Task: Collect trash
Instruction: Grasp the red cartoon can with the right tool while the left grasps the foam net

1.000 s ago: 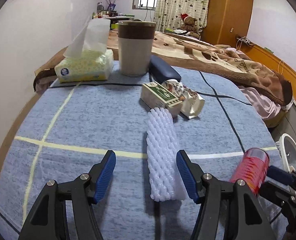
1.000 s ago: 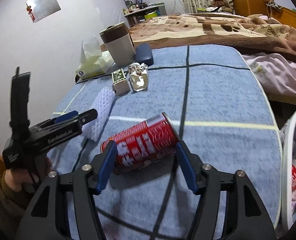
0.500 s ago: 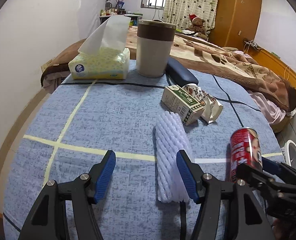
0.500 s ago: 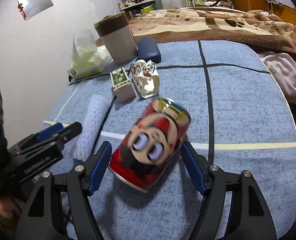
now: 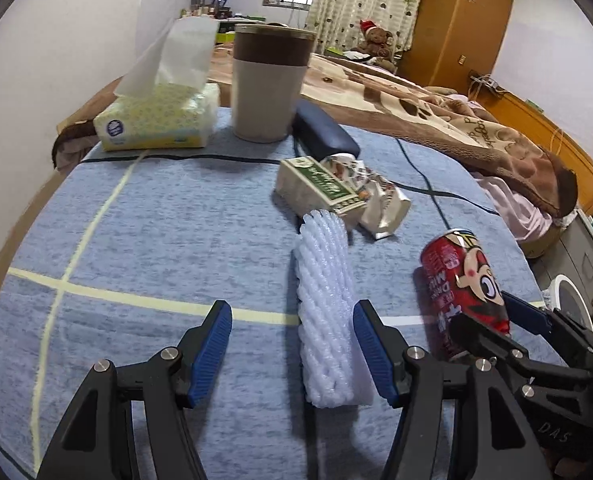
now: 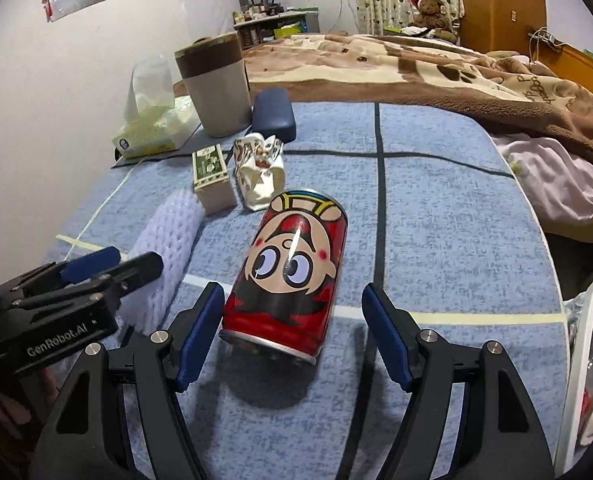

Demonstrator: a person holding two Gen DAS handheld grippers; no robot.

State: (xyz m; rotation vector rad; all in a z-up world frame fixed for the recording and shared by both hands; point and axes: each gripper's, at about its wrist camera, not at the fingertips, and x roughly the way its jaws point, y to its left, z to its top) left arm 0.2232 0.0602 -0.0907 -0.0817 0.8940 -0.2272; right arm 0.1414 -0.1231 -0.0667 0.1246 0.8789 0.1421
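Right hand-held gripper (image 6: 290, 336) was spread around the red can (image 6: 286, 280), lying on the blue-clothed worktop (image 6: 436, 220), pads not pressing. Left hand-held gripper (image 5: 290, 346) spread too, right pad beside foam net sleeve (image 5: 326, 312).

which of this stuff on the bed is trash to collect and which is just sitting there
Trash to collect:
- red can
- white foam net sleeve
- small green carton
- crumpled wrapper

Just lying about:
- tissue pack
- tall cup
- dark blue case
- brown blanket
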